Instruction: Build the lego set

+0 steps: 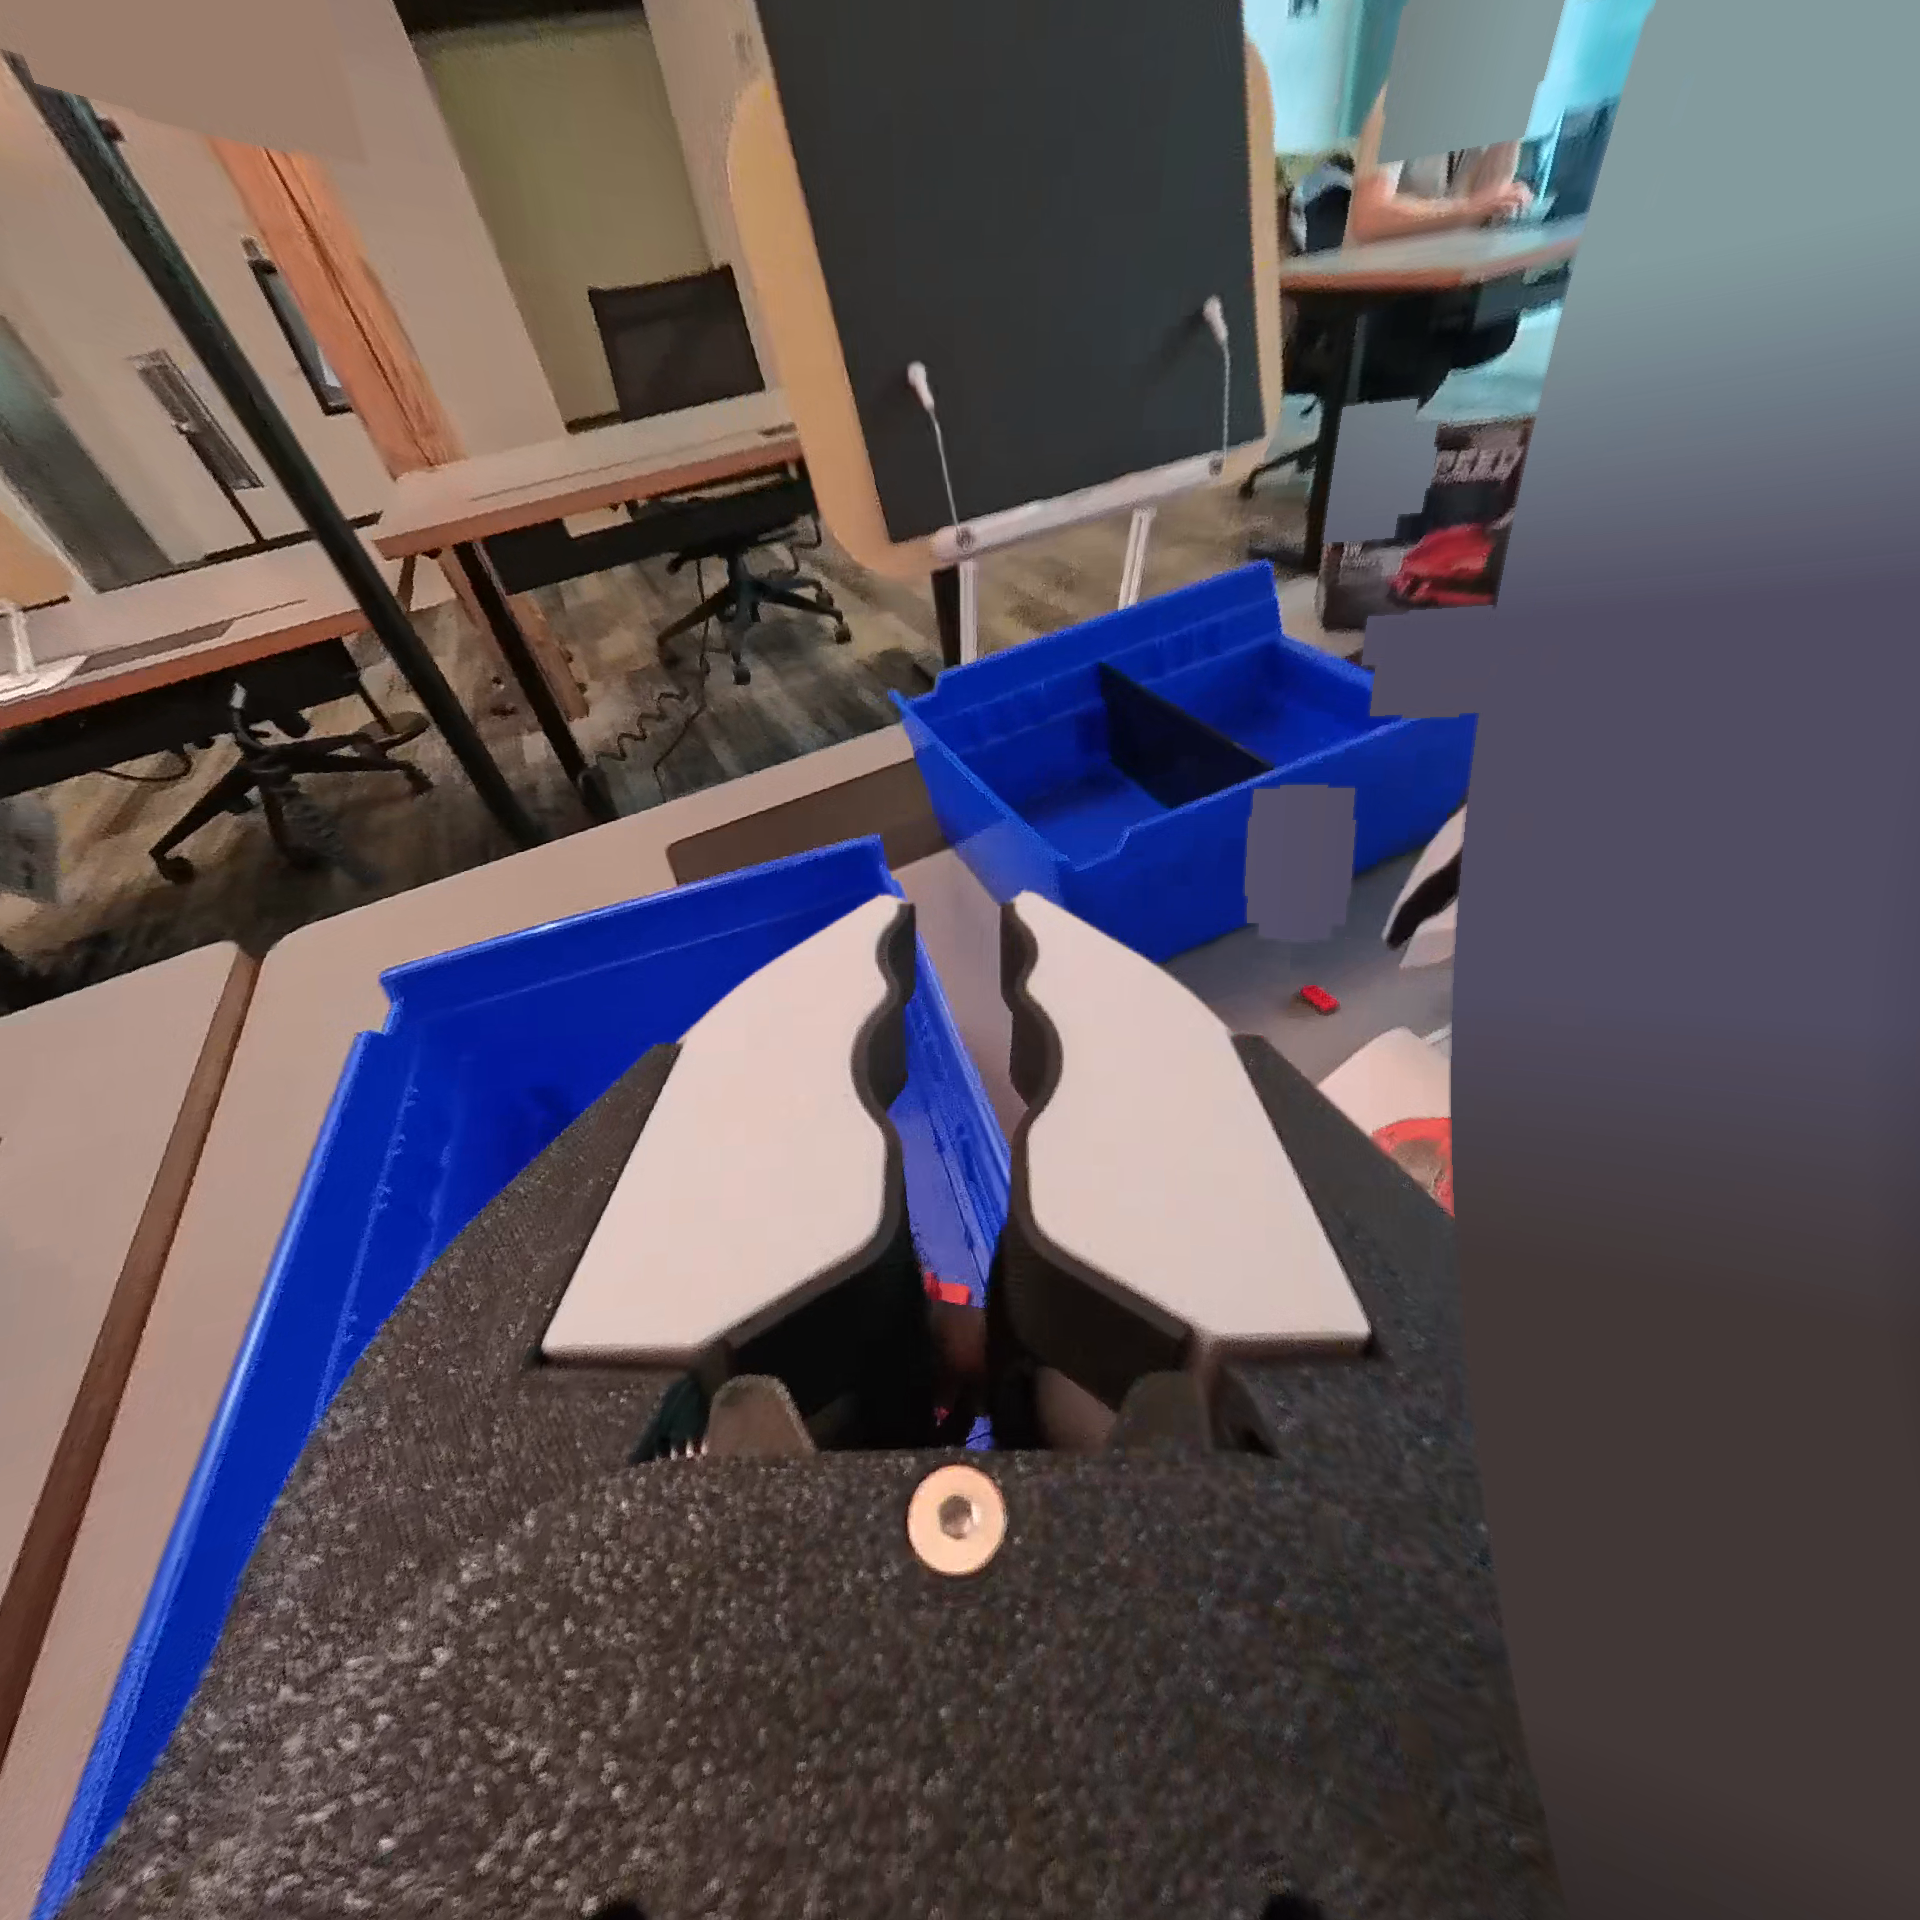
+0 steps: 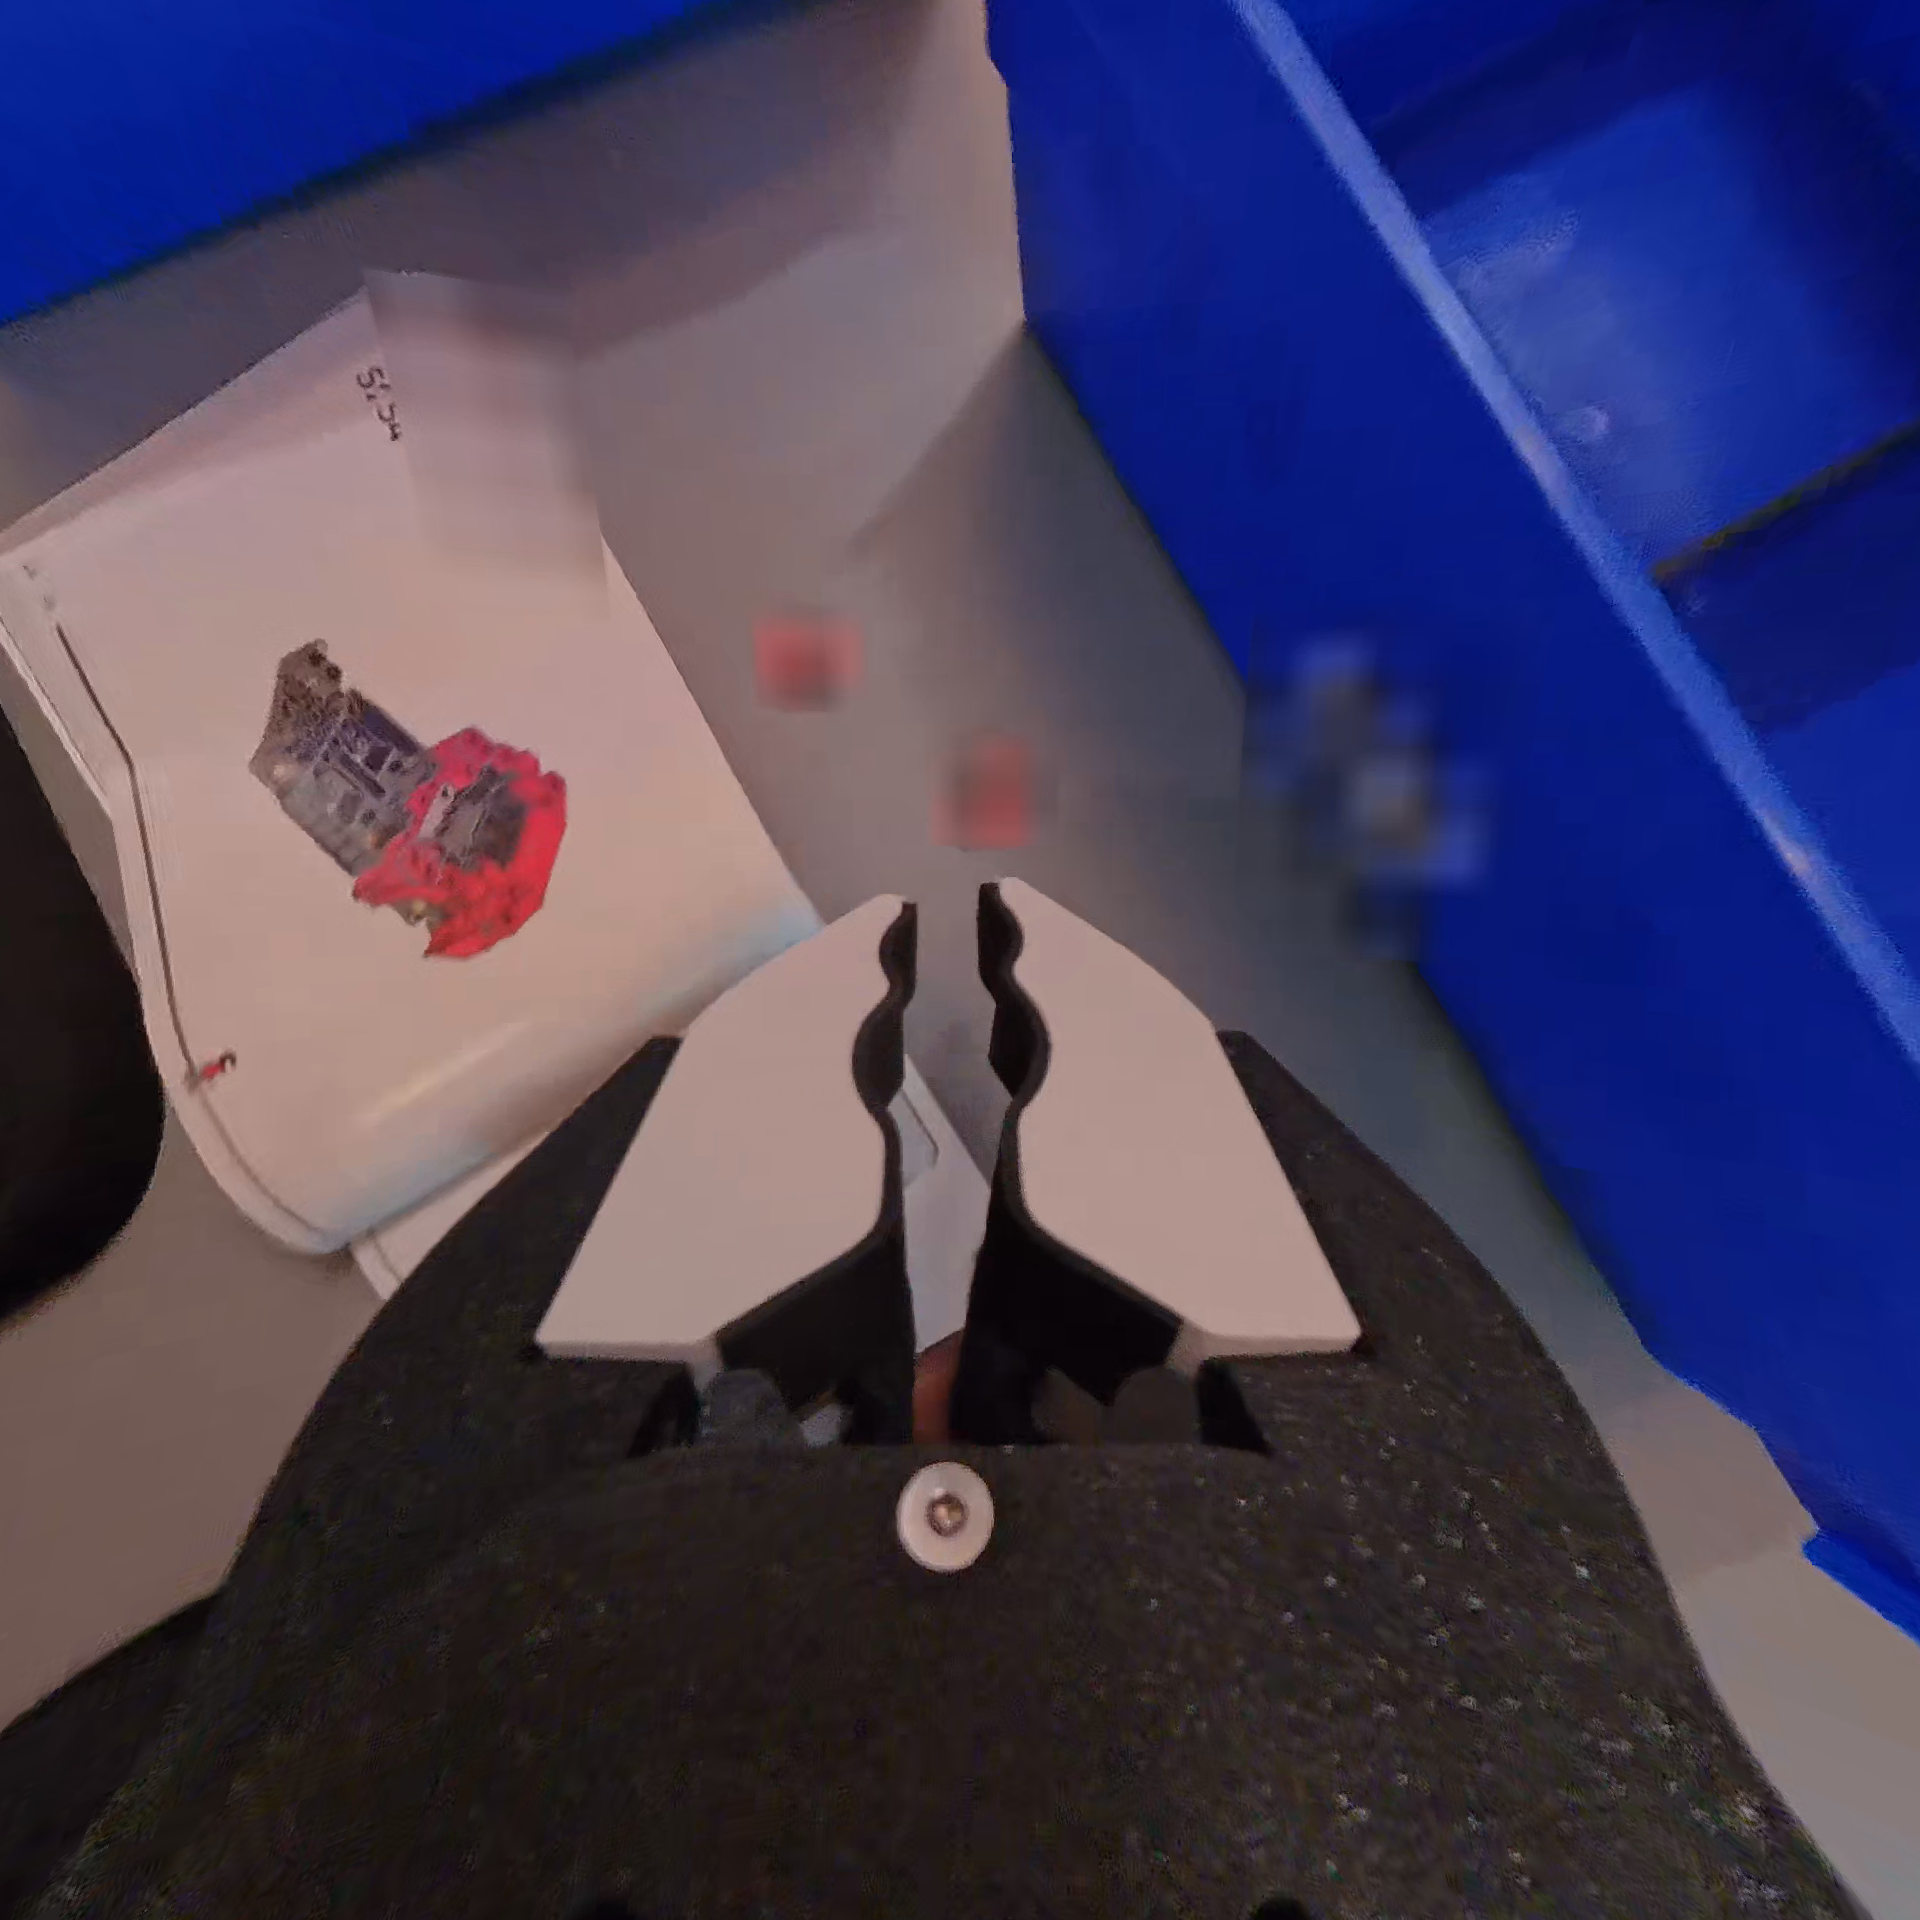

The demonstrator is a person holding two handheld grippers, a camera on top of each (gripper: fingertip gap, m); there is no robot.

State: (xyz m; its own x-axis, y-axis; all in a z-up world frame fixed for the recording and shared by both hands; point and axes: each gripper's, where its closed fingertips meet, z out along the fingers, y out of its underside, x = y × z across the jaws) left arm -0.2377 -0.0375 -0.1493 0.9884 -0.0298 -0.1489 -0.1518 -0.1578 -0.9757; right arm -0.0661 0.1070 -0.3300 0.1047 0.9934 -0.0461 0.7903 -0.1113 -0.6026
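Your grey table [image 1: 520, 935] carries everything. The biggest thing on it is the blue bin [image 1: 436, 1143] directly under your left gripper [image 1: 957, 914], filling the left wrist view from 7 to 12 o'clock. A second blue bin with a black divider [image 1: 1174, 748] sits further off at 1 o'clock. In the right wrist view a blue bin wall [image 2: 1299, 520] runs from 12 down to 4 o'clock, and the open instruction booklet [image 2: 416, 831] lies at 9 o'clock, picturing a red and grey model.

Your left gripper's fingers stand slightly apart with nothing between them. Your right gripper [image 2: 948, 899] shows a narrow gap, also empty.

Two blurred red lego pieces [image 2: 805, 660] lie loose on the table just beyond your right fingertips at 12 o'clock. One small red lego brick [image 1: 1317, 998] rests at 3 o'clock in the left wrist view.
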